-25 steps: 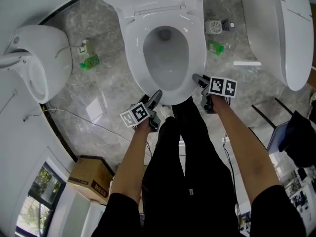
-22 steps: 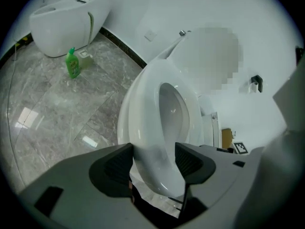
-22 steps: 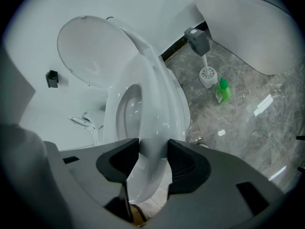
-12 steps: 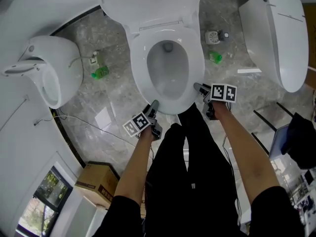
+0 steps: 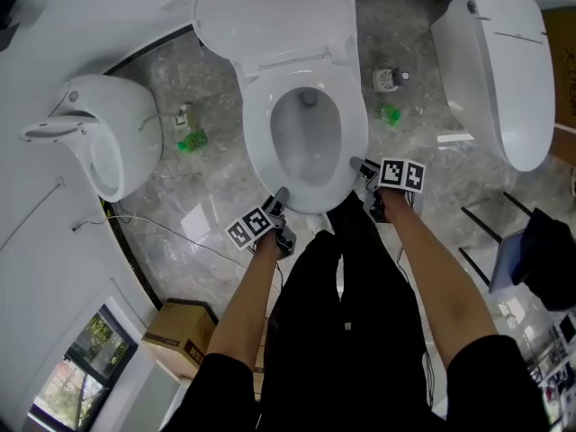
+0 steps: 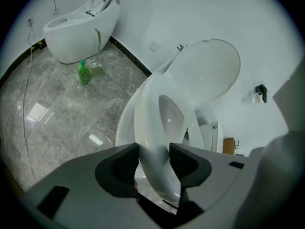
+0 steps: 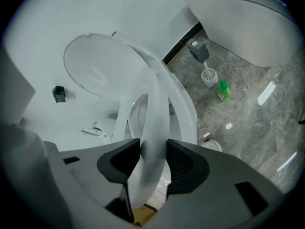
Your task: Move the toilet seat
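A white toilet stands at the middle of the head view with its lid (image 5: 270, 12) raised against the wall. The toilet seat (image 5: 353, 133) is a white ring over the bowl. My left gripper (image 5: 280, 196) is at the seat's front left and is shut on the toilet seat (image 6: 150, 128), its pads pressing both faces. My right gripper (image 5: 358, 166) is at the front right; its jaws are closing with the toilet seat (image 7: 156, 109) pinched between the pads. In both gripper views the seat's front looks slightly lifted off the bowl rim.
Another white toilet (image 5: 99, 142) stands to the left and a third (image 5: 499, 70) to the right. Green bottles (image 5: 191, 142) (image 5: 389, 113) and a toilet brush holder (image 5: 385, 79) sit on the marble floor. A cardboard box (image 5: 175, 336) is near left. The person's black-trousered legs (image 5: 342, 277) stand before the bowl.
My left gripper's jaws, open beside the rim a second ago, have closed on the seat's front. The right gripper has stayed on the rim. The head view has shifted toward the lid.
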`<state>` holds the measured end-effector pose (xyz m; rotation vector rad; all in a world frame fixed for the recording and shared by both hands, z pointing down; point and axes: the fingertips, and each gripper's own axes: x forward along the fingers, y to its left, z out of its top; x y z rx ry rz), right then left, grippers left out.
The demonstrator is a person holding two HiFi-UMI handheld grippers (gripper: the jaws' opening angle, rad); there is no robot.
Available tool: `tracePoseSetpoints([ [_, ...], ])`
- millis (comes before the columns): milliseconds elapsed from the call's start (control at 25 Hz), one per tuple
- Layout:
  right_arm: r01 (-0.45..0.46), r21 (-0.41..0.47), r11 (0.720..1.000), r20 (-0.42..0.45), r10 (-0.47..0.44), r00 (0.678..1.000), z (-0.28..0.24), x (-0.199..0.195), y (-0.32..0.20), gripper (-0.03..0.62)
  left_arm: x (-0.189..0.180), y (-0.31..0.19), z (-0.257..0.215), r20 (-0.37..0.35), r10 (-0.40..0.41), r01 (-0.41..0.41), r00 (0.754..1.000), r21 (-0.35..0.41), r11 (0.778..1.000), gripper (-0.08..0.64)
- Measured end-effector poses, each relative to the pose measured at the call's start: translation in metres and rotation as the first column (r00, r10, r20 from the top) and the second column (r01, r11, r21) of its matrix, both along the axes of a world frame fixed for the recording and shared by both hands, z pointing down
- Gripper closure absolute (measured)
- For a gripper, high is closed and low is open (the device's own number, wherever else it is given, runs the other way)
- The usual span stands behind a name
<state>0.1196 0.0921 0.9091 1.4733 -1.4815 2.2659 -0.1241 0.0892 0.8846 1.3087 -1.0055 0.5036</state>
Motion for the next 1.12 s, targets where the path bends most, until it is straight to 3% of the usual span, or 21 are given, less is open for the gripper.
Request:
tracePoseSetpoints([
  [200,-0.028,0.003,1.000,-0.003,0.028,1.000,-0.018,0.002,-0.003,0.401,0.001,-0.004,-0.022,-0.008,-0.025,0.025,1.000,-0.015,1.000,0.356],
  [640,-0.125,0.020,0.992,-0.021,0.125,0.992,-0.040,0.004,-0.012,0.403,0.003,-0.015,-0.046,-0.021,0.018,-0.019,1.000,-0.062,0.998,0.356],
  [1120,-0.144,0.022,0.989,-0.050,0.145,0.988,-0.059,0.009,-0.023,0.403,0.008,-0.028,-0.068,-0.065,0.053,-0.060,0.996,-0.117,0.991,0.357],
])
